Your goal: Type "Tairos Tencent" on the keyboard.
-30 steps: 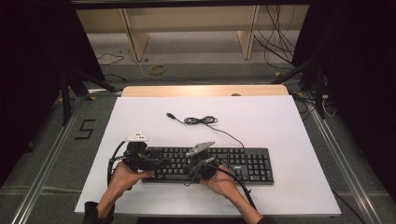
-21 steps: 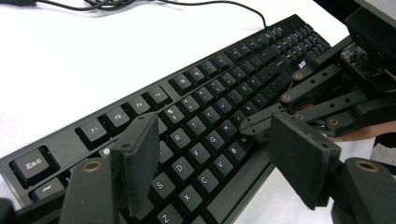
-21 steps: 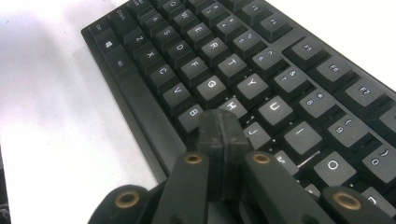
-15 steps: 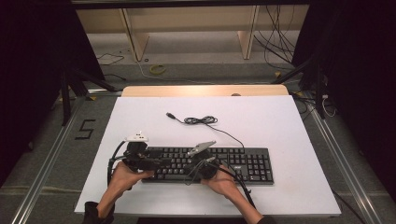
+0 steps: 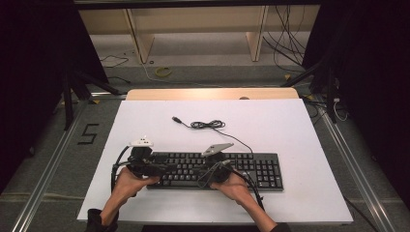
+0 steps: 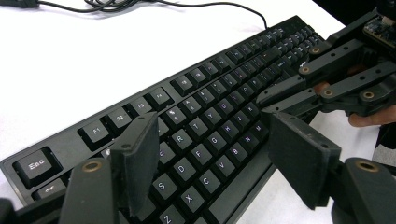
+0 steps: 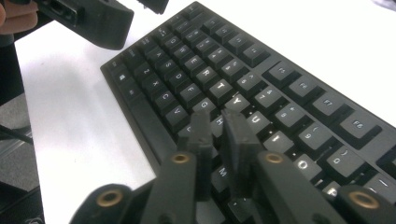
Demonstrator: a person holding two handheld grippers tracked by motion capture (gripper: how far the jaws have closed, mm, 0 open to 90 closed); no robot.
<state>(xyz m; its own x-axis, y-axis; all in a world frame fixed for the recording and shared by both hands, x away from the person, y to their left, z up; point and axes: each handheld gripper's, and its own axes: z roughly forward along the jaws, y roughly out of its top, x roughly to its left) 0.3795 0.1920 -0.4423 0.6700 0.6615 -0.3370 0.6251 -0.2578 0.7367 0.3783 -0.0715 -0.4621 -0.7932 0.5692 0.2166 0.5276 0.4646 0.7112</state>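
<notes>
Your left gripper (image 6: pixel 210 163) hovers over the keyboard's (image 5: pixel 251 166) left end, jaws spread wide with nothing between them, perhaps ready to steady it. Your right gripper (image 7: pixel 218 140) has its jaws just easing apart, a narrow gap, nothing gripped, tips down near the H key as if for pressing. The black full-size keyboard lies near the white table's (image 5: pixel 290 121) front edge, cable (image 5: pixel 208 124) coiled behind.
</notes>
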